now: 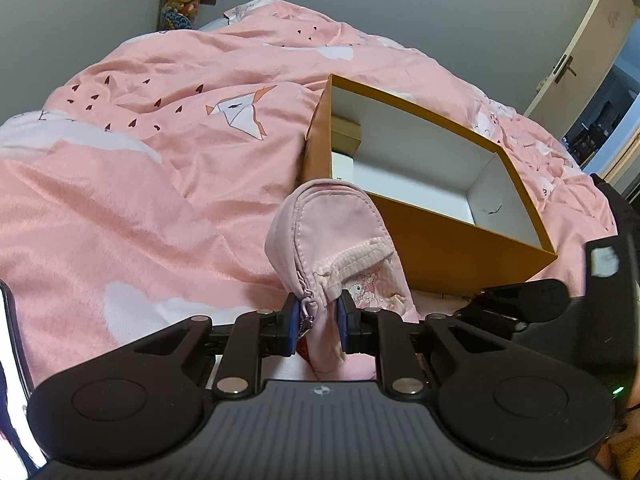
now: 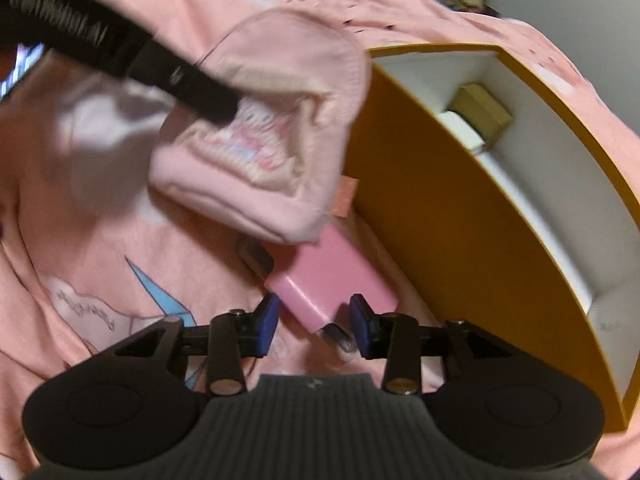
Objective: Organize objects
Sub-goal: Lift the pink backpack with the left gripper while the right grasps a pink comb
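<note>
Two fisheye views, each looking forward and steeply down along a claw, close over a bed (image 1: pixel 140 184). Both share the pink pouch (image 1: pixel 340 236) and the open orange box (image 1: pixel 452 236); the right view sits nearer, blurred.

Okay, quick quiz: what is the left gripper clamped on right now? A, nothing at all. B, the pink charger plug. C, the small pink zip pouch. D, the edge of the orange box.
C: in the left wrist view the left gripper is pinched shut on the zipper end of the pink pouch, while the charger plug lies on the bedspread beside the orange box.
</note>
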Tool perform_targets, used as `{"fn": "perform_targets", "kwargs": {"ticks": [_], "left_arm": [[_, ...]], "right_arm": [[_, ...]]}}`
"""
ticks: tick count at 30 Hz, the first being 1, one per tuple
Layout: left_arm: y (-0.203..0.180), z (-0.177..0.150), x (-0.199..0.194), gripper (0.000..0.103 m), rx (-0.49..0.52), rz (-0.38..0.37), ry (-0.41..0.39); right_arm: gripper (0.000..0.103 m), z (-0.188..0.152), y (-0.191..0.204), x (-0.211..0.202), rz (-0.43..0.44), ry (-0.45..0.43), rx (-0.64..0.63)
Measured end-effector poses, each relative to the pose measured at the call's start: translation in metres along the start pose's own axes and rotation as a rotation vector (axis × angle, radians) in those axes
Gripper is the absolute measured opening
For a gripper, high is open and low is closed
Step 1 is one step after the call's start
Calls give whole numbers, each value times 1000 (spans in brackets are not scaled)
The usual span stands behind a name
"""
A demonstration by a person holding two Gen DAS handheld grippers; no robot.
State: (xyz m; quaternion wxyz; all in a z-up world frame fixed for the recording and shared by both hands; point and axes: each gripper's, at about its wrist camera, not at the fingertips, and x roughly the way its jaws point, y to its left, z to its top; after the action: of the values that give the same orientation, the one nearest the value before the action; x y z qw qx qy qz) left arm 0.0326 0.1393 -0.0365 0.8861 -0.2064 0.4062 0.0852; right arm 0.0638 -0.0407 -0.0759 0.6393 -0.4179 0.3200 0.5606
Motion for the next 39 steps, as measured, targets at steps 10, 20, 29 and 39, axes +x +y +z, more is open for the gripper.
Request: {"fn": "perform_targets", "kwargs": {"ticks": [10, 20, 29, 39], "left_arm": [[7, 1, 8, 21, -11, -16, 20], [-1, 9, -15, 20, -37, -103, -37], [-19, 27, -52, 20, 7, -80, -142], [-63, 52, -50, 20, 126, -123, -167]], "right_arm": [[48, 3, -3, 18, -31, -5, -11], [17, -15, -7, -38, -182, -153, 78], [14, -29, -31, -99, -179, -266, 272], [13, -49, -62, -171, -104, -391, 489]]}}
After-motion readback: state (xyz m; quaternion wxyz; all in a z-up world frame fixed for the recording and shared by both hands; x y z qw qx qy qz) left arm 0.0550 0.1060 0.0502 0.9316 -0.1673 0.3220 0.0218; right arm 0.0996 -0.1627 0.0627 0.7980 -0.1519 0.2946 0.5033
